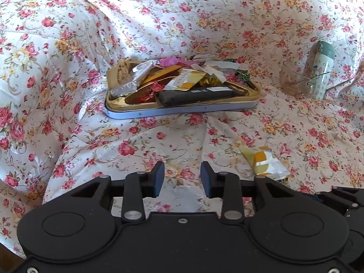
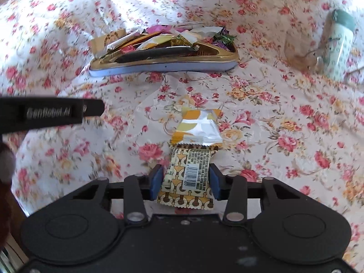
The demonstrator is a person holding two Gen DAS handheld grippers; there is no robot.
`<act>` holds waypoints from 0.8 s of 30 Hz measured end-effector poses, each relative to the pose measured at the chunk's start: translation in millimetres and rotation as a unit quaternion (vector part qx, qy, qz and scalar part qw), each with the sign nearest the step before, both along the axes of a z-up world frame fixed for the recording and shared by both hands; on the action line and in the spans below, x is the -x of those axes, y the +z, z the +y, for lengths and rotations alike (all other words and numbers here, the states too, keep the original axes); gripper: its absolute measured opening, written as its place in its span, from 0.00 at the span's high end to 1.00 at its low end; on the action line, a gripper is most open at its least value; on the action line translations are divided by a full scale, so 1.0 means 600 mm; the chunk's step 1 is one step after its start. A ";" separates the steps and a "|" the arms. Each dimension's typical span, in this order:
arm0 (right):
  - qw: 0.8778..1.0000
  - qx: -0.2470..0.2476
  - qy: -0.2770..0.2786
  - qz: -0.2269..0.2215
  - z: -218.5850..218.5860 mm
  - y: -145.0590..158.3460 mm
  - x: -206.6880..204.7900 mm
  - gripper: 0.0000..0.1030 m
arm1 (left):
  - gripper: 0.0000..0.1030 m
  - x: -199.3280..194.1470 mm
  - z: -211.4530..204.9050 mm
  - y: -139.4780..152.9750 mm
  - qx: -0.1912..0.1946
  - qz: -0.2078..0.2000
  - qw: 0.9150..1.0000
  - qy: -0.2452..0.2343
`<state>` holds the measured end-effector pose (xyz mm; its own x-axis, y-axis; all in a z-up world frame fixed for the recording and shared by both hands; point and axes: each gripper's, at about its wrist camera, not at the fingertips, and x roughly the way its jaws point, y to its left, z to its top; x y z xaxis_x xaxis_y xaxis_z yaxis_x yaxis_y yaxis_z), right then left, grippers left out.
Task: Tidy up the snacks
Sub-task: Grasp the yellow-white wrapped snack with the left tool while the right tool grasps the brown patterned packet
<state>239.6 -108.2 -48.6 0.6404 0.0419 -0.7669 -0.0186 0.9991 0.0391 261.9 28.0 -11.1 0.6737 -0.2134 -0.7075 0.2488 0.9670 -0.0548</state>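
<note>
Surface: white rumpled cloth printed with red and yellow roses (image 1: pixel 182 22) (creased throughout) | Light: bright daylight, strongest top centre

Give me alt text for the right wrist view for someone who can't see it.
The right gripper straddles a patterned snack packet on a floral cloth, a yellow packet just beyond. Farther back sits a gold tray heaped with snacks.
</note>
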 end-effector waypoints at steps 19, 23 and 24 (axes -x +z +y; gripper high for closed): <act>0.994 -0.003 -0.106 -0.024 -0.198 -0.004 0.035 0.58 | 0.54 -0.004 -0.132 -0.003 -0.007 0.033 0.997 -0.076; 0.994 0.007 -0.100 -0.038 -0.210 -0.010 0.035 0.58 | 0.54 -0.016 -0.154 -0.017 -0.010 0.048 0.996 -0.077; 0.994 0.009 -0.097 -0.042 -0.212 -0.010 0.037 0.58 | 0.54 -0.018 -0.159 -0.020 -0.011 0.050 0.996 -0.075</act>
<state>217.2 -235.3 -54.8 0.6967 -0.1016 -0.7101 0.1725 0.9846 0.0284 272.9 -67.4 -23.4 0.5614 -0.2899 -0.7751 0.3847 0.9207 -0.0657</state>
